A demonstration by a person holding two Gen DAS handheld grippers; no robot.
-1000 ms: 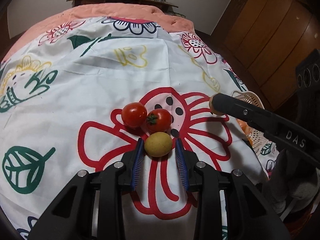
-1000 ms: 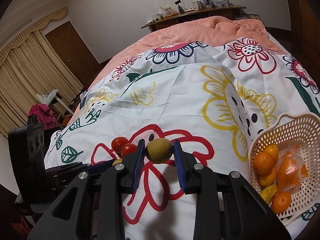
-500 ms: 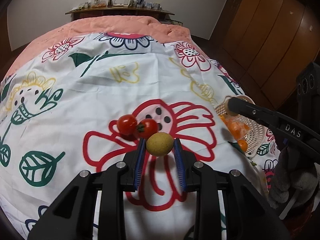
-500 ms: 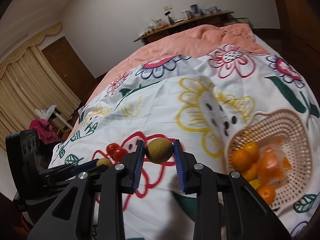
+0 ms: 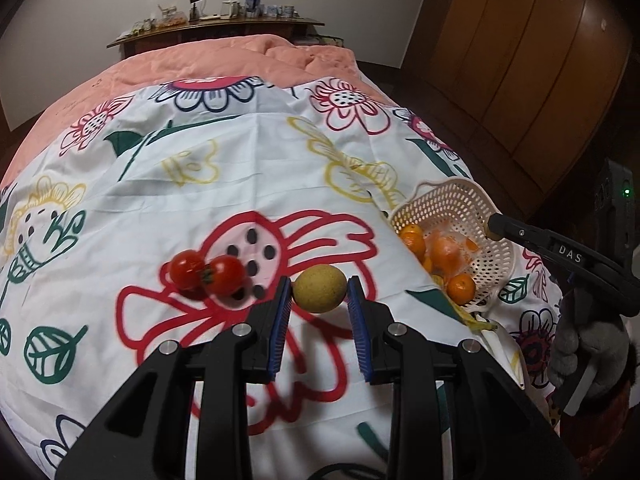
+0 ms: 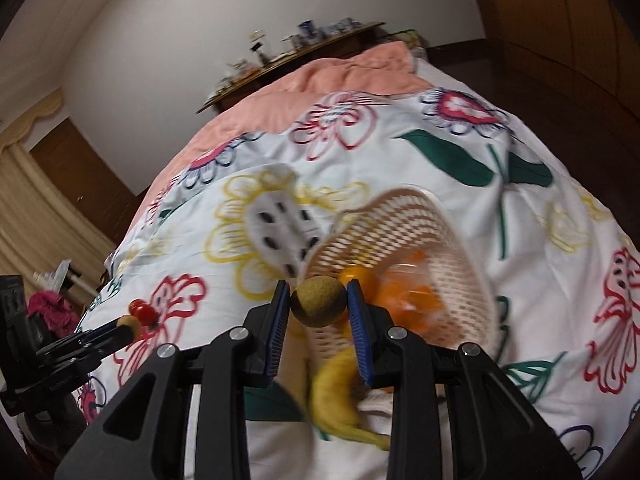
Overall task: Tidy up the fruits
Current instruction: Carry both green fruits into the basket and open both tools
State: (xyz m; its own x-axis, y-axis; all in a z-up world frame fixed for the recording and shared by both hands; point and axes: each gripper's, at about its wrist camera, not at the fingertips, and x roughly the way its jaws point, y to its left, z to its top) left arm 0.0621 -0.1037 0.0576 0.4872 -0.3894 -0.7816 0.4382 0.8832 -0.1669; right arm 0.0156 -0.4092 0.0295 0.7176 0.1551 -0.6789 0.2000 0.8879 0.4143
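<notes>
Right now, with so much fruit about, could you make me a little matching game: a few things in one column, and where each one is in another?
Things:
1. two tomatoes
2. oranges
3. yellowish round fruit
4. brownish round fruit

Places:
A. clamped in the right hand-held gripper, at the basket
B. lying on the flowered sheet
C. clamped in the left hand-held gripper
D. inside the basket

Pairs: 1-B, 2-D, 3-C, 4-A
</notes>
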